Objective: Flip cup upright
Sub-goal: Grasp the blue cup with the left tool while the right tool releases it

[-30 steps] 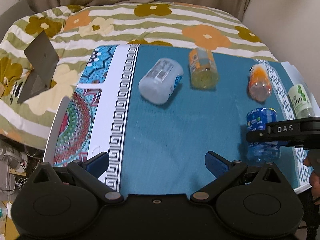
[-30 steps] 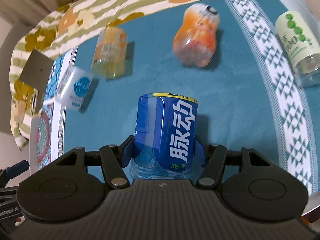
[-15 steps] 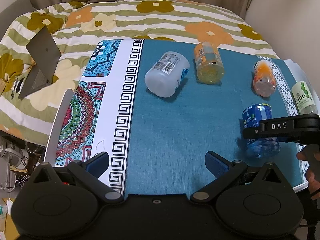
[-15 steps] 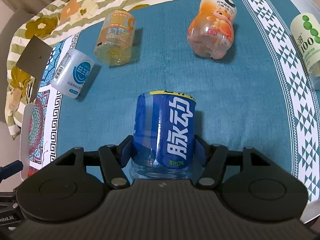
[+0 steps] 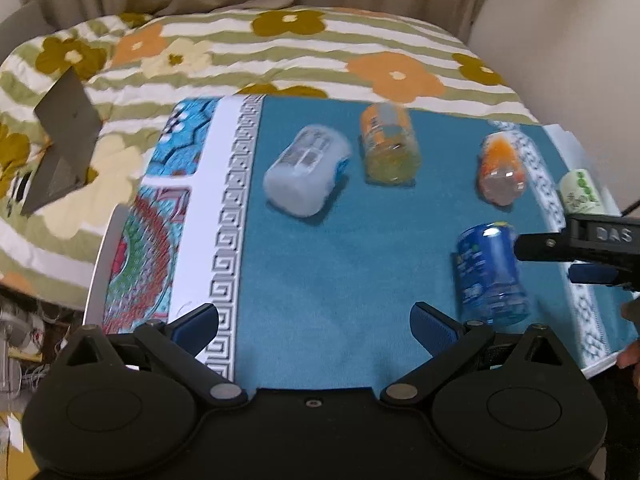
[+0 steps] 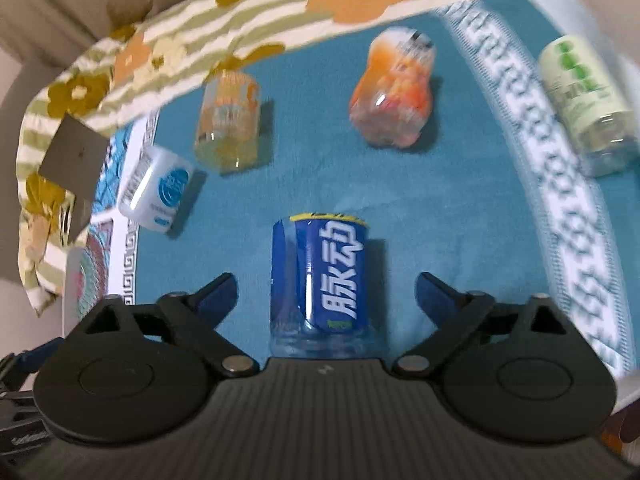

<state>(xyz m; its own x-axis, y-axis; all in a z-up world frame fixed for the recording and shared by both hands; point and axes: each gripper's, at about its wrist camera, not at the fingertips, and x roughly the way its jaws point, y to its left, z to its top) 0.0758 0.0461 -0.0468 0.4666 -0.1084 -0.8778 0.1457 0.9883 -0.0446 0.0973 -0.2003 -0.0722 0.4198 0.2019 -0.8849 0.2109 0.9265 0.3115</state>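
Note:
A blue-labelled clear cup [image 6: 324, 280] stands on end on the teal mat [image 6: 460, 208], between the spread fingers of my right gripper [image 6: 324, 286], which is open and not touching it. In the left wrist view the same blue cup [image 5: 490, 276] sits at the right, with the right gripper [image 5: 544, 260] just beside it. My left gripper [image 5: 312, 314] hangs open over bare mat, holding nothing. A white cup [image 5: 306, 176], a yellow-orange cup [image 5: 390, 148], an orange cup [image 5: 500, 172] and a green-and-white cup [image 5: 580, 192] lie on their sides.
The mat lies on a floral striped blanket [image 5: 280, 52]. A grey folded stand [image 5: 64, 140] rests on the blanket at the left. The mat's patterned border [image 5: 228, 208] runs along the left, and a person's hand [image 5: 632, 356] shows at the right edge.
My right gripper has opened and let go of the blue cup, which stays standing on the mat. The left gripper shifted slightly and stays open.

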